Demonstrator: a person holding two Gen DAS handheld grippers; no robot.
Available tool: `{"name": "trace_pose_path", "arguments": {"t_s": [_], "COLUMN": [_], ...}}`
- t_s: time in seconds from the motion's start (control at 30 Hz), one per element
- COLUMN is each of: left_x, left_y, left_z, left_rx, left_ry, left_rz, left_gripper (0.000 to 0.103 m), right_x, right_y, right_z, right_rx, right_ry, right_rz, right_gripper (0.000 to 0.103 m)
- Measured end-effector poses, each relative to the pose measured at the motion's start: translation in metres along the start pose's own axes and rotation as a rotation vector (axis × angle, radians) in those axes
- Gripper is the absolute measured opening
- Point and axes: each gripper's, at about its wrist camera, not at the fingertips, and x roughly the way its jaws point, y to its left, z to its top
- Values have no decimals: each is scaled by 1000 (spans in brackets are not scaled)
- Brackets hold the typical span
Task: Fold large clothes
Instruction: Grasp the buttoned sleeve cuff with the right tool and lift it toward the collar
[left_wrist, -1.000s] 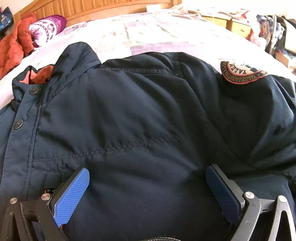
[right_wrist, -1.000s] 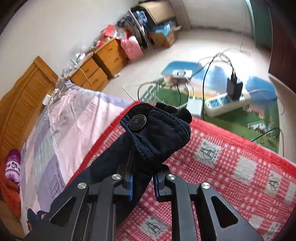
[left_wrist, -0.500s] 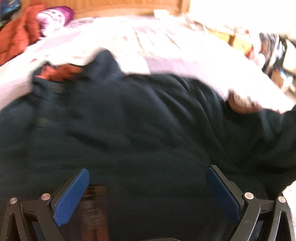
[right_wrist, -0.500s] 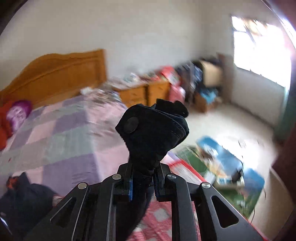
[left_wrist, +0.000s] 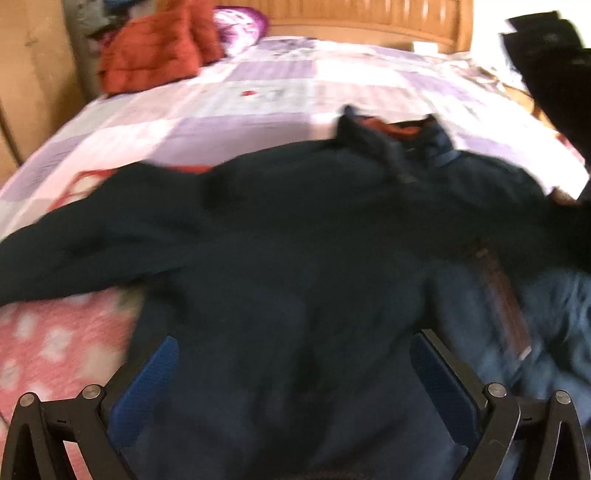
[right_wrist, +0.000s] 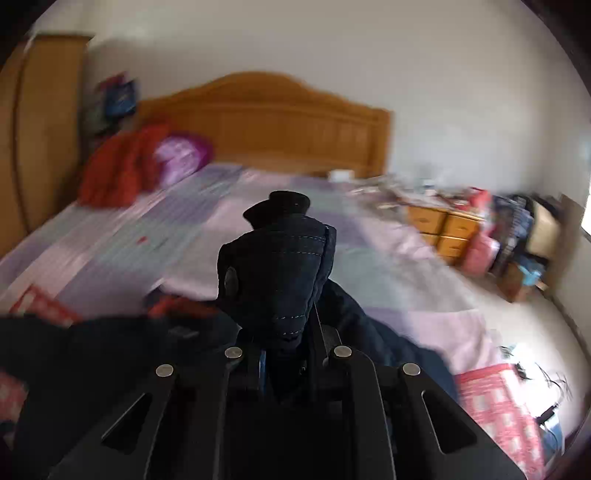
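- Right gripper (right_wrist: 286, 363): jaws pressed together, pinching the cuff (right_wrist: 275, 273) of the jacket's sleeve. The cuff stands up out of the jaws; the sleeve trails down behind it to the jacket body.
- Left gripper (left_wrist: 295, 373): fingers spread wide, nothing pinched. The jacket (left_wrist: 295, 258) shows between the blue pads (left_wrist: 147, 384); contact with the cloth cannot be told (the frame is blurred).
- The jacket lies spread on the bed (left_wrist: 258, 96), collar (left_wrist: 399, 140) at the far side, one sleeve stretched out toward the left edge of the left wrist view.
- Step in hand, as judged: carry the pinched sleeve across the jacket body and lay it flat.
  - Keep the pinch firm until the cuff rests on the body.
  - Hold the sleeve taut so it lands without a twist.
  - The free left gripper can pin the body near the shoulder to stop it dragging.
- Risk: thick padded cloth may spring back or bunch at the fold line.
- Farther off: a red garment (left_wrist: 155, 48) and a purple pillow (left_wrist: 236, 26) lie by the headboard (right_wrist: 266, 122), well apart from the jacket and not in the way.
- A wooden drawer unit (right_wrist: 443, 229) and clutter stand beside the bed, clear of the fold.
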Motion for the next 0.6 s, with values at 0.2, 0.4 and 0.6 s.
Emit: {"name": "trace_pose_path", "arguments": {"t_s": [0.2,0.4,0.6], "left_x": [-14,-11,-8], "left_y": [60,82,88], "left_z": [-30,-52,-61], "left_rx": [-49,-69,-108], "left_ry": [22,36,45], "left_rz": [49,63,64], "left_gripper": [103,103,103], "right_x": [54,92,88], "right_y": [125,172,196], "right_z": [-44,-95,-103], "right_rx": [-162,-214,-224], "right_ry": [106,202,182], "right_rz": [23,20,32], "right_gripper": [18,18,18]}}
